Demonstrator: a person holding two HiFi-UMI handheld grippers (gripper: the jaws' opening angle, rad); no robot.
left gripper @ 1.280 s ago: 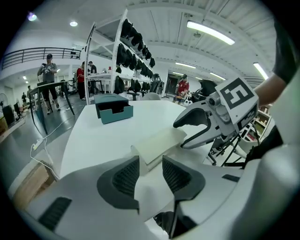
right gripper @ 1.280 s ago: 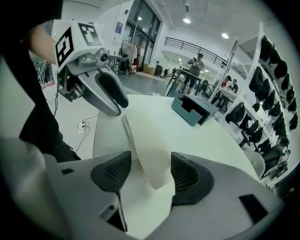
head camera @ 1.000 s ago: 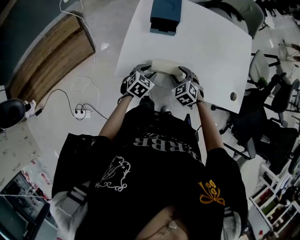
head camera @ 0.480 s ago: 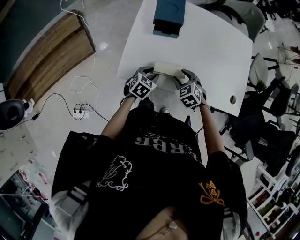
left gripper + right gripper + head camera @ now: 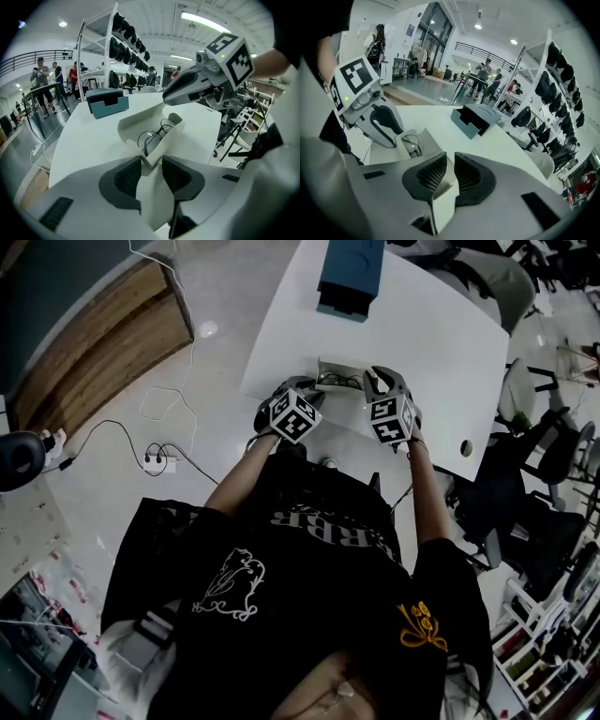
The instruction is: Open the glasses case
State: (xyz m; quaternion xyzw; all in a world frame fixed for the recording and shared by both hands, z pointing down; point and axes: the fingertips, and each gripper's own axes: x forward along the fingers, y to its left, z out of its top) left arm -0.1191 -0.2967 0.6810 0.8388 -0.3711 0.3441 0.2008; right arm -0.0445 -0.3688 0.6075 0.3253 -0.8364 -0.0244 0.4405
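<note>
A white glasses case (image 5: 337, 381) lies open near the front edge of the white table (image 5: 441, 343). Dark-rimmed glasses (image 5: 152, 136) rest inside it. My left gripper (image 5: 151, 165) is shut on the case's near end corner and holds it down. My right gripper (image 5: 450, 171) is above the case's other end, and its jaws are closing with the thin white lid flap (image 5: 425, 140) between the pads. In the head view the left gripper (image 5: 307, 388) and right gripper (image 5: 375, 382) flank the case. The left gripper view shows the right gripper (image 5: 166, 97) just over the raised lid (image 5: 136, 123).
A teal box (image 5: 352, 273) stands at the table's far side, behind the case. A cable hole (image 5: 466, 447) sits near the table's right corner. Office chairs (image 5: 553, 427) crowd the right. A power strip with cables (image 5: 159, 463) lies on the floor at left.
The case was shut between both grippers; now it stands open with the glasses showing. The right gripper has risen and moved away with the lid, its jaws narrower. The left gripper stayed put.
</note>
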